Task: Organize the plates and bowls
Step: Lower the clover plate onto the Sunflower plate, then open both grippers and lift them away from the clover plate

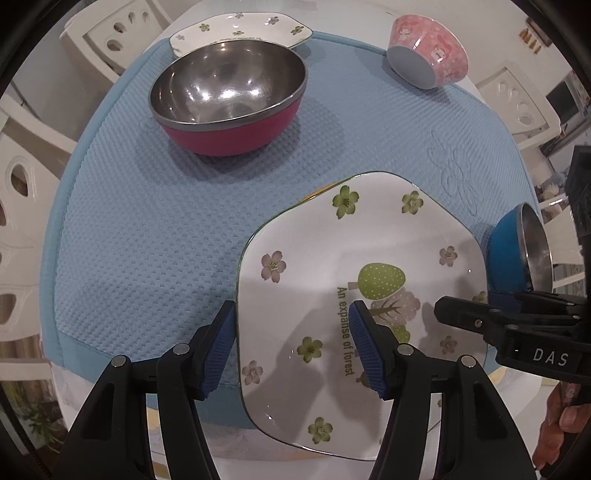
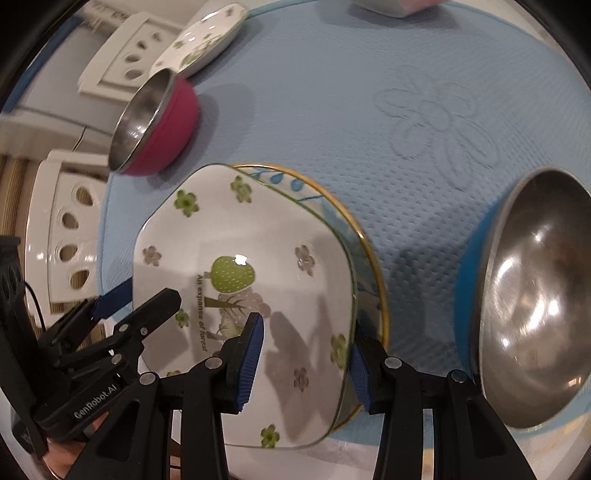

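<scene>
A white floral plate [image 1: 354, 280] [image 2: 266, 266] lies on a gold-rimmed plate [image 2: 373, 266] on the blue mat [image 1: 155, 229]. My left gripper [image 1: 291, 350] is open, its jaws astride the plate's left edge. My right gripper [image 2: 306, 354] is open, its jaws astride the plate's right edge; it also shows in the left wrist view [image 1: 480, 325]. A magenta steel bowl [image 1: 229, 96] [image 2: 155, 122] stands at the back left. A second floral plate [image 1: 240, 33] [image 2: 203, 37] lies behind it. A blue steel bowl [image 1: 517, 251] [image 2: 535, 306] is on the right. A pink cup [image 1: 428, 51] lies tipped at the back.
White chairs [image 1: 110, 37] [image 2: 70, 229] surround the round table. The mat [image 2: 406, 92] has an embossed flower.
</scene>
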